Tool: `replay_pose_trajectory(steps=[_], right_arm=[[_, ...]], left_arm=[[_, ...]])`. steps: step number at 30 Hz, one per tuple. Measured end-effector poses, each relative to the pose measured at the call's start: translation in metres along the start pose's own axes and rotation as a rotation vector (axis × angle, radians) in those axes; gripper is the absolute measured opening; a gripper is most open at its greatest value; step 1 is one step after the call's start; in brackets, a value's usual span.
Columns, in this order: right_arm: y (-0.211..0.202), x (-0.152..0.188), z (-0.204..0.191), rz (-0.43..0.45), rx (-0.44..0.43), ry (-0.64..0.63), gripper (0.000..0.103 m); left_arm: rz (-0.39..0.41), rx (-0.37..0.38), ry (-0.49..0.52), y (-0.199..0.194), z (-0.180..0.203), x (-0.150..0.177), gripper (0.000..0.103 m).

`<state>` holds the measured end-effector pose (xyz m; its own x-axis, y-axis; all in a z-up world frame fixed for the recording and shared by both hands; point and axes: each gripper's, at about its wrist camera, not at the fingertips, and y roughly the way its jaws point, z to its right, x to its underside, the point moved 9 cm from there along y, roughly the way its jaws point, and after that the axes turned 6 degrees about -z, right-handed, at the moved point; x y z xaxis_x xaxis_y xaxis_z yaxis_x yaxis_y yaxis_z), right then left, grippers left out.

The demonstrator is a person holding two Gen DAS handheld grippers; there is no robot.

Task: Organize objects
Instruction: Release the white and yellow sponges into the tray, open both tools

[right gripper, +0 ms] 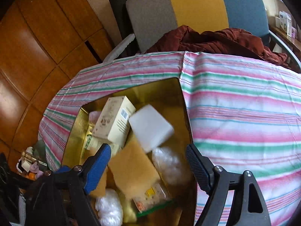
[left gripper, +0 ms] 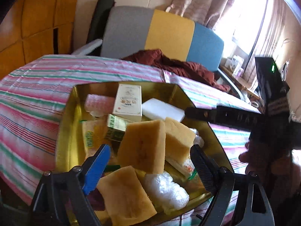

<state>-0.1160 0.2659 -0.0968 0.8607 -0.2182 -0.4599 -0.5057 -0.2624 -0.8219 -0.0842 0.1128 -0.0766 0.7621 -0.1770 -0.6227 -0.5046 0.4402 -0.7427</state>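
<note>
— While both claws stand spread and empty, where are the objects?
— Below them, in the gold box [left gripper: 67,131]. The left claw [left gripper: 148,156] should straighten the leaning sponge [left gripper: 144,145]; the right claw [right gripper: 148,156] hangs above the white block [right gripper: 150,130].

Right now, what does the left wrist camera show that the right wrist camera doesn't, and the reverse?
Left wrist only: the right gripper reaching in over the gold box, a green carton, a bright window.
Right wrist only: small clutter on the floor beside the table.
Both: the box on the striped cloth, the cream carton, the white foam block, yellow sponges. The left gripper is open, holding nothing.
</note>
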Motion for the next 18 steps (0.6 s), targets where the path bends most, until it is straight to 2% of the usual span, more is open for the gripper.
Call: replay_pose_trajectory(steps=[2, 6, 11, 15, 18], right_arm=[[-0.004, 0.007, 0.001, 0.003, 0.005, 0.001, 0.083], [-0.011, 0.018, 0.003, 0.013, 0.018, -0.002, 0.083], [-0.025, 0.024, 0.004, 0.045, 0.067, -0.017, 0.083], [-0.031, 0.030, 0.002, 0.059, 0.106, -0.046, 0.083], [-0.030, 0.036, 0.002, 0.057, 0.126, -0.065, 0.083]], left_arm=[[0.020, -0.014, 0.001, -0.007, -0.003, 0.002, 0.087], [0.006, -0.035, -0.012, -0.008, -0.009, 0.006, 0.087], [0.018, -0.099, 0.010, -0.015, -0.011, 0.007, 0.088], [0.051, -0.126, 0.024, -0.024, -0.008, 0.002, 0.095], [0.056, -0.132, 0.037, -0.028, -0.005, 0.000, 0.095]])
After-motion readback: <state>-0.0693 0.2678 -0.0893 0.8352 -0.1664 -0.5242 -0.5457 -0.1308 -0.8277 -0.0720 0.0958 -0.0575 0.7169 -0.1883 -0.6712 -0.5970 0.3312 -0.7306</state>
